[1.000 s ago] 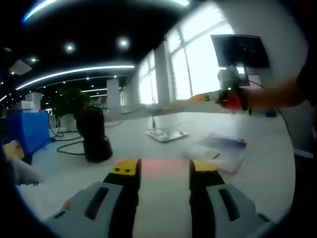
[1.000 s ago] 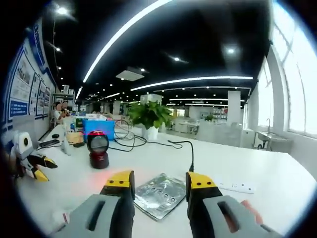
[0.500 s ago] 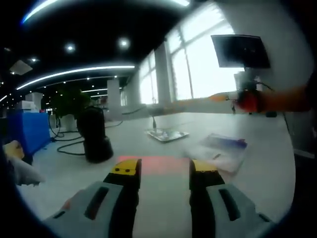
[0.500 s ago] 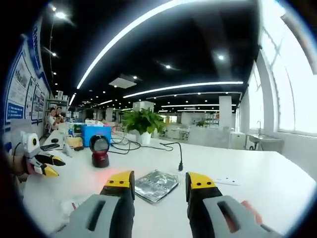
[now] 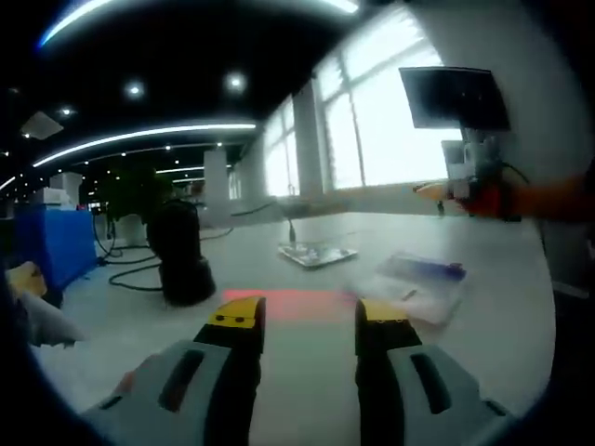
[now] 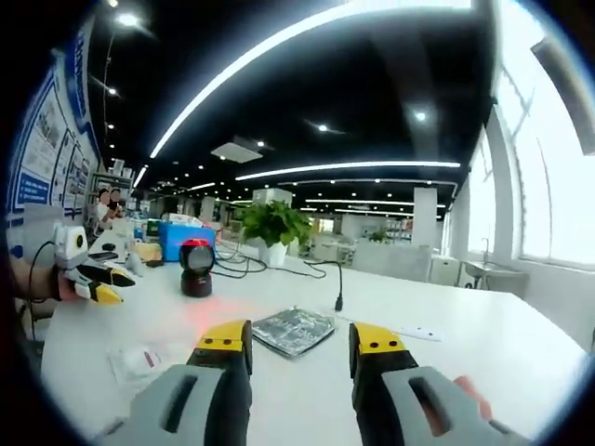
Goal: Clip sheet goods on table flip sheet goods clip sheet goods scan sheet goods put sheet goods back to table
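Left gripper point(image 5: 300, 316): jaws apart, empty, low over the white table point(image 5: 307, 269)
Right gripper point(image 6: 300, 339): jaws apart, empty — raised above the table
Sheet goods point(image 6: 293, 327): silver foil sheet flat on the table, just beyond the right jaws; 1 clear packet point(image 5: 418, 283) lies near
Scanner point(image 6: 196, 268): upright, red glow on the table in front
Change: over 1 s the right view has drawn back from the sheet — first clip not yet made

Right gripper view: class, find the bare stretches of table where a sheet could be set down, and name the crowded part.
Bare table lies right of the silver sheet, past the power strip. Another free patch sits between the clear packet and the silver sheet. The far left is crowded: scanner, cables, blue box.
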{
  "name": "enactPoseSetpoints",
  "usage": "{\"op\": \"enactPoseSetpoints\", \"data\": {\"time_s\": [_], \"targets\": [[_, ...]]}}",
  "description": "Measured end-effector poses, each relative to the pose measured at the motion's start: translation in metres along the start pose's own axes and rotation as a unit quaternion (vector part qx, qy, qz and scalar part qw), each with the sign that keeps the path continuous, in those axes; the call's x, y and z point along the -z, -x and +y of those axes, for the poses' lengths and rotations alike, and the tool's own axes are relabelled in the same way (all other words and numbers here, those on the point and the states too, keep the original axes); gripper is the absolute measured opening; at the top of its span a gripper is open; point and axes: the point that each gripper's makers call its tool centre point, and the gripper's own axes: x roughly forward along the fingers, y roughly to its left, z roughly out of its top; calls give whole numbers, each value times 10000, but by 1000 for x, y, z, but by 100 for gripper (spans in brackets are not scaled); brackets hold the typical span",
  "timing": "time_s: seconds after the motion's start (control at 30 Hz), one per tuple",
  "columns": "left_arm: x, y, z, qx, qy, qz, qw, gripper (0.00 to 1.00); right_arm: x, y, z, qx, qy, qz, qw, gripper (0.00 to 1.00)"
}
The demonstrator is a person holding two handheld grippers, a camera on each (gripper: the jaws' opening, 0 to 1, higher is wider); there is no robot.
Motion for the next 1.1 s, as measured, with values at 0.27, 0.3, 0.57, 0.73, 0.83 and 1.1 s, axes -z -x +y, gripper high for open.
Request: {"op": "enactPoseSetpoints", "data": {"time_s": [0.27,0.3,0.57,0.73,0.83,1.1], "targets": [[-4,1,4,-63,142,-108,9998,31,9,17,-7,243,-273,-169,9992,35],[-4,1,4,-70,146,-114,9998,31,10,18,-8,265,-294,-185,9990,35],[-5,2,6,-74,208,-144,9997,31,34,32,-8,458,-388,-110,9981,33],[-5,3,4,-54,187,-114,9997,31,43,41,-7,562,-423,-112,9975,33],[-7,4,4,-58,238,-155,9996,29,45,47,-16,776,-678,-204,9945,33],[-8,5,9,-167,318,-209,9991,31,43,55,-21,816,-1139,-443,9891,32]]}}
